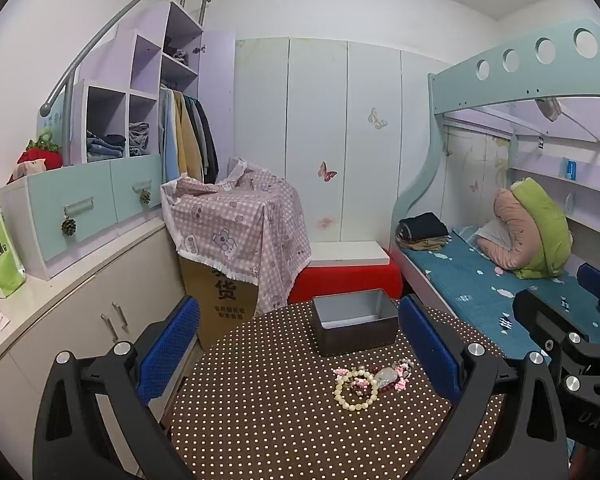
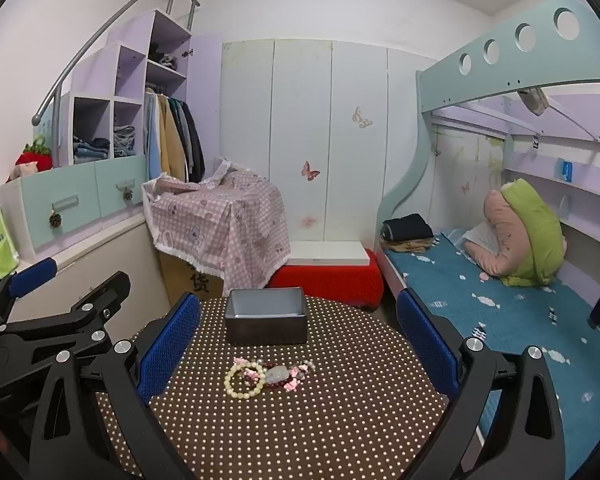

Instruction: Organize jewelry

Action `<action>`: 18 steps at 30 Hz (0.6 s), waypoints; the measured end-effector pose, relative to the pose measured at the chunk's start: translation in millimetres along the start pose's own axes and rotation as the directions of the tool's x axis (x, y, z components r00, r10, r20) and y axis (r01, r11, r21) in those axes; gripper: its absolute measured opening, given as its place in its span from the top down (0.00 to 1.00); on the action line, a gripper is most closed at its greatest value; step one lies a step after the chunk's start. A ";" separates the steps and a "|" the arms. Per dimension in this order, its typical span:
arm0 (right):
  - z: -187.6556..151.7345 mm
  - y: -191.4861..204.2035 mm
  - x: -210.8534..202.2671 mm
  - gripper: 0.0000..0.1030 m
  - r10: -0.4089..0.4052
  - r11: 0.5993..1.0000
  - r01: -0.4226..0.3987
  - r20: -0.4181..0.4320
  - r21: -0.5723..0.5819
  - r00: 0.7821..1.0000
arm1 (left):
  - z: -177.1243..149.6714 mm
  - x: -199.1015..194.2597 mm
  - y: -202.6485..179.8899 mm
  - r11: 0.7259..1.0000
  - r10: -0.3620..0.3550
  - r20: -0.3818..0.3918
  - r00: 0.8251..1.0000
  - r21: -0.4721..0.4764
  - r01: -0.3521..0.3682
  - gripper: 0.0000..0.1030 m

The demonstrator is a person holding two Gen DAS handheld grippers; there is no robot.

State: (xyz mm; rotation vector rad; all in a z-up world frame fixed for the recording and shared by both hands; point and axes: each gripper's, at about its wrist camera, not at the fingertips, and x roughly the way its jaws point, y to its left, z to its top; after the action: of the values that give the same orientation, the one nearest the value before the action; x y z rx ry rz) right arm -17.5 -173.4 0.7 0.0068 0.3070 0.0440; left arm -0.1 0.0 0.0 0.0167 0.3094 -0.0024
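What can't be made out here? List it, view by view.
- Jewelry pile, left wrist view: behind the cream bead bracelet the pieces overlap, too small to count.
- Same pile, right wrist view: equally tangled.
- Grey box, right wrist view: near wall hides most of its floor.
- Cardboard carton, left wrist view: checked cloth covers its top.

Left gripper (image 1: 300, 354) and right gripper (image 2: 298, 350), black angular frames, silver round screws, blue dimpled finger pads (image 1: 168, 346)

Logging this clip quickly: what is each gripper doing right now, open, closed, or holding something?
Left gripper: open, holding nothing, above the table.
Right gripper: open, holding nothing; the bead bracelet lies on the table between its fingers.
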 end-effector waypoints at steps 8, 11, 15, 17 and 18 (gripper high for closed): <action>0.5 0.6 -0.3 0.08 0.000 1.000 0.000 0.002 0.001 1.000 | 0.1 -0.2 0.1 1.000 -0.002 0.003 1.000 0.001 0.002 0.07; 0.3 1.0 0.9 0.08 0.001 1.000 -0.001 -0.001 0.001 1.000 | 0.3 0.3 0.4 1.000 -0.002 0.001 1.000 0.001 0.002 0.07; 0.3 1.7 0.3 0.08 0.001 1.000 -0.001 0.001 0.002 1.000 | -0.1 -0.2 -0.1 1.000 0.001 0.005 1.000 0.003 -0.001 0.07; 0.3 1.6 0.7 0.08 0.001 1.000 -0.001 0.002 0.002 1.000 | 0.0 -0.2 -0.2 1.000 0.001 0.005 1.000 0.004 -0.001 0.07; 0.4 1.8 0.9 0.08 0.002 1.000 -0.002 0.001 0.002 1.000 | 0.0 -0.2 -0.2 1.000 0.001 0.005 1.000 0.004 -0.001 0.07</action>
State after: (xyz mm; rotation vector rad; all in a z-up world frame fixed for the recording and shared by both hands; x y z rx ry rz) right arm -16.7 -171.6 0.8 0.0089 0.3063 0.0452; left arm -0.4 -0.2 0.1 0.0210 0.3043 -0.0018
